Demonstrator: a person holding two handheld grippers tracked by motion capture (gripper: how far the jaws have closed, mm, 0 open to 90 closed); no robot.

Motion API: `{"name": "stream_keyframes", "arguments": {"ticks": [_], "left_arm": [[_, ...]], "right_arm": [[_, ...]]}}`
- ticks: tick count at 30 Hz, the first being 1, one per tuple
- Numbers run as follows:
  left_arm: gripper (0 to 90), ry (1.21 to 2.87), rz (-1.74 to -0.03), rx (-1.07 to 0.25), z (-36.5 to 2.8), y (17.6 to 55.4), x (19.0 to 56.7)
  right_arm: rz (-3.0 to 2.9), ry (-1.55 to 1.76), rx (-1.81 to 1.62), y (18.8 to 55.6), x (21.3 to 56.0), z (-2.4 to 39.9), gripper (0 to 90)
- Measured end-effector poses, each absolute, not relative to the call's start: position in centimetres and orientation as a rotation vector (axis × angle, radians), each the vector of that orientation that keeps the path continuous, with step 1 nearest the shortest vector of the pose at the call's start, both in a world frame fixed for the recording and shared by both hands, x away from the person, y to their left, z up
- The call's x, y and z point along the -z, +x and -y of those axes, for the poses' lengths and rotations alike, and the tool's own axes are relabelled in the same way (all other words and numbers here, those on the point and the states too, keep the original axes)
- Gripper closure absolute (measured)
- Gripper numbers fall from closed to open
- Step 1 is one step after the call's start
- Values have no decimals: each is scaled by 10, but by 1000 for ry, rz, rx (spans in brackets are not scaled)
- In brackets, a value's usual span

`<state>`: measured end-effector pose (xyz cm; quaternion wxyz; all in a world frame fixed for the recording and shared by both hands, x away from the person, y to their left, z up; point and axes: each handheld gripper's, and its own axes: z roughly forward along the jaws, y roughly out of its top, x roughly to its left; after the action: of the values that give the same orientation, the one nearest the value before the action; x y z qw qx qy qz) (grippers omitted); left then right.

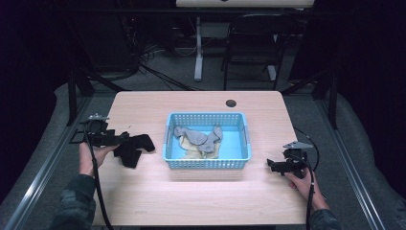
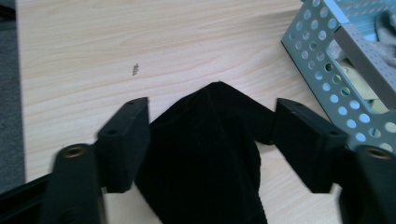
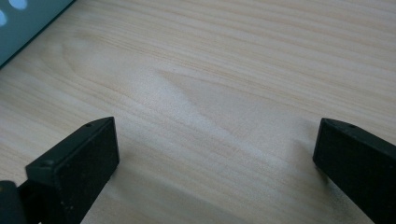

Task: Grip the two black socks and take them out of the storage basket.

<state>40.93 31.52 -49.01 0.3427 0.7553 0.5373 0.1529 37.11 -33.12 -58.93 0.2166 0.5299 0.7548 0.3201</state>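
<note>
Near the table's left edge, my left gripper gapes around the black cloth, unpinched; closing shallow, I risk snagging one fold only.

1. A light wood-grain desk stands in a dim room, with a round dark cable hole near its far edge.
2. Grey carpet floor runs behind and beside it.
3. A black folding chair stands beyond.
4. A white desk leg rises nearby.
5. Black cables lie tangled on the floor.
</note>
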Motion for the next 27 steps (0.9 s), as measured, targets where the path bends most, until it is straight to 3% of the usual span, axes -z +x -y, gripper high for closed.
{"name": "stream_keyframes", "arguments": {"ticks": [12,27], "left_arm": [[17,1919,-1433,-448,-332,352,503],[0,1922,-1484,-468,-335,334,517]], "right_arm": [[-2091,1468,-887,371,589,331,0],[-2090,1469,-887,371,589,331,0]]}}
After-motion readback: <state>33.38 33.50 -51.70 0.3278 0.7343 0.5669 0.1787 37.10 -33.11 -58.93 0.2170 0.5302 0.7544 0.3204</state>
